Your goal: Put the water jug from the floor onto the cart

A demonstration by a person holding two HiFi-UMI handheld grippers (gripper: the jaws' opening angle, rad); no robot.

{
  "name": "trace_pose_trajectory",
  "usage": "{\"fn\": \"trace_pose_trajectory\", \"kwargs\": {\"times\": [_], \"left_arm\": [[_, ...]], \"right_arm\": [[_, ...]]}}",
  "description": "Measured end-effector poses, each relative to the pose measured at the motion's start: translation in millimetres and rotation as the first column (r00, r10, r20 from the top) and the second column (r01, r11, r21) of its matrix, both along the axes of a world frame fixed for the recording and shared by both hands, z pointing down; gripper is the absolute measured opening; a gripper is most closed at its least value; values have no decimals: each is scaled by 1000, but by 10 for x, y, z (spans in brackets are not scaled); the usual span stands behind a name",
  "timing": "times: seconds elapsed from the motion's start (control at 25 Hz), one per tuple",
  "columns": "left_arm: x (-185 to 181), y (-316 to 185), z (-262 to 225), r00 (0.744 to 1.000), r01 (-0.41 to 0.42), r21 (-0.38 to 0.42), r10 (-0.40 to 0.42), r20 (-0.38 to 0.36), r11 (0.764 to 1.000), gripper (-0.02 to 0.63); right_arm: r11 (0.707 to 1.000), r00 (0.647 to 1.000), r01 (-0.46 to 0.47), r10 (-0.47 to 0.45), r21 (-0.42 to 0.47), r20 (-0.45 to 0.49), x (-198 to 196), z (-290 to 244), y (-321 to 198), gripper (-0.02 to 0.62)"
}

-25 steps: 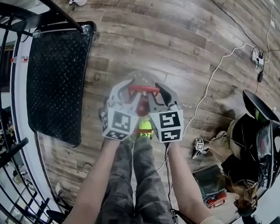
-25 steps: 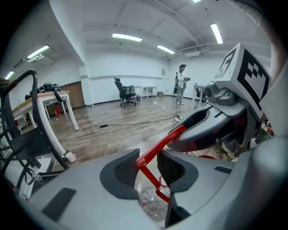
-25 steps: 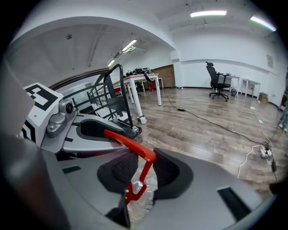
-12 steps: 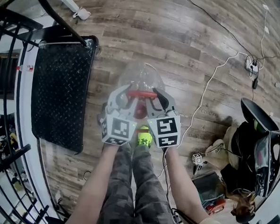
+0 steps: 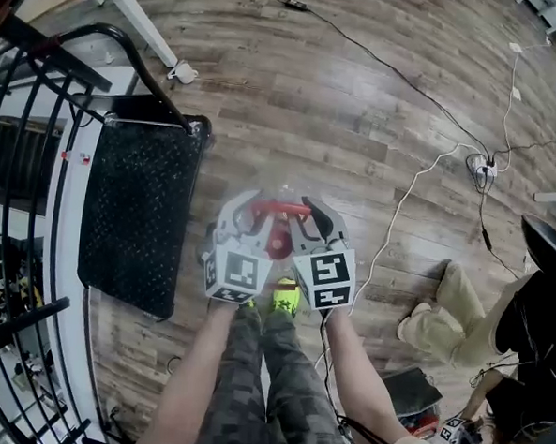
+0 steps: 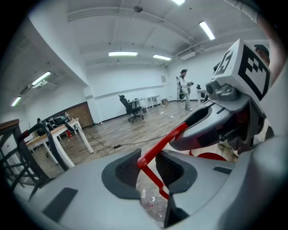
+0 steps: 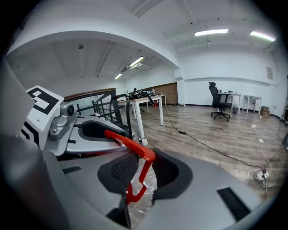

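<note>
The clear water jug point(image 5: 282, 192) hangs under both grippers by its red handle point(image 5: 282, 208), off the wooden floor; its red cap point(image 5: 277, 244) shows between them. My left gripper point(image 5: 252, 217) is shut on the handle's left corner point(image 6: 145, 161), and its jaws have just been closing on it. My right gripper point(image 5: 308, 220) is shut on the right corner point(image 7: 148, 156), its jaws also having closed a little. The clear jug body point(image 7: 146, 197) shows below the pads. The cart's black checker-plate deck point(image 5: 138, 208) lies on the left, its push bar point(image 5: 138, 53) at the far end.
A black railing point(image 5: 19, 154) runs down the left edge. A white cable and a power strip point(image 5: 479, 166) lie on the floor to the right. A person point(image 5: 451, 316) sits at the right. A white table leg point(image 5: 144, 25) stands beyond the cart. My legs are below the grippers.
Both grippers have risen together with the jug hanging from its handle, and the floor has dropped farther below. The cart now lies lower and closer to the jug's left.
</note>
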State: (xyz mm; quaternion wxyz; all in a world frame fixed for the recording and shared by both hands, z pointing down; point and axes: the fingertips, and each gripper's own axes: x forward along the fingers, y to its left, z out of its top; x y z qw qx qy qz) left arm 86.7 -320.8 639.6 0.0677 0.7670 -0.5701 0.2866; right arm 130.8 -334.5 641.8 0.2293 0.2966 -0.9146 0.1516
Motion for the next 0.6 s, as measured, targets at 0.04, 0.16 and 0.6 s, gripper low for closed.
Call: {"fn": "trace_pose_trajectory", "kwargs": {"times": [0.04, 0.16, 0.6], "left_arm": [[12, 37, -81, 1000, 5, 5, -5, 6, 1000, 106], [41, 136, -378, 1000, 24, 12, -25, 16, 1000, 103], [17, 466, -1228, 996, 66, 20, -67, 57, 998, 89]], "right_arm": [[1000, 1000, 1, -1, 6, 4, 16, -84, 36, 100], [1000, 1000, 12, -12, 12, 16, 41, -374, 133, 98], [995, 996, 86, -87, 53, 16, 23, -1244, 445, 94]]}}
